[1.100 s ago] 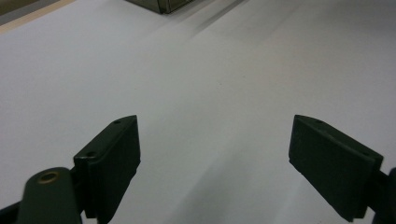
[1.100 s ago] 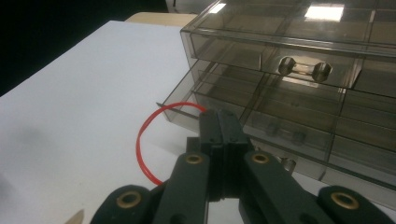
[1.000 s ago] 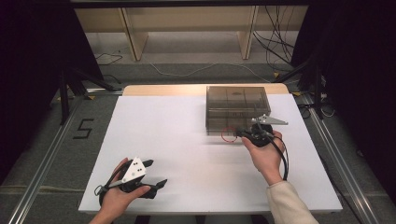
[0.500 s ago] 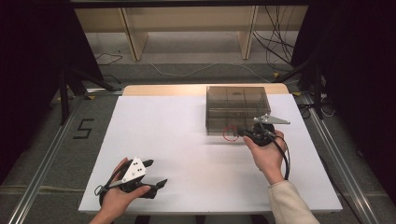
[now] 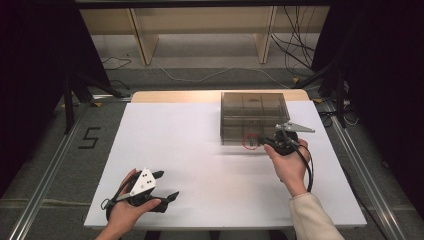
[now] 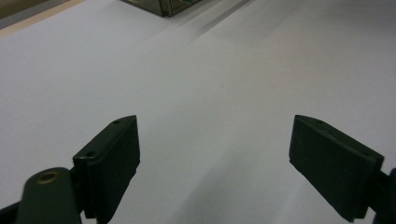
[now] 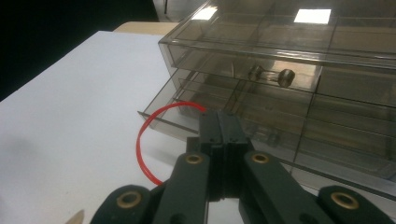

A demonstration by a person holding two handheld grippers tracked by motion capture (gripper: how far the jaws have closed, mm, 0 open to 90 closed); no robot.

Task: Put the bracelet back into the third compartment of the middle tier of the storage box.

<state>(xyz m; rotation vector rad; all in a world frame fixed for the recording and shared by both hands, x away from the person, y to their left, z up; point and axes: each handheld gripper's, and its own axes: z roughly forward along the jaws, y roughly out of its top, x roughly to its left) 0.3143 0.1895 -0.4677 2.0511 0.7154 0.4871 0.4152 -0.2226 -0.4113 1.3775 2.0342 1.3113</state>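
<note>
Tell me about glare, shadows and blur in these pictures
High view: even light on the white table, dark surround. Right gripper view: bright ceiling-light glare on the clear drawer box, the red loop sharp. Left gripper view: the near pads slightly soft, faint shadows.

High view looks down over the table (image 5: 200, 150); gripper views skim it closely (shared surface).

Left hand-held gripper (image 5: 167, 186) rests with jaws spread; right hand-held gripper (image 5: 260, 141) is clamped tight.
</note>
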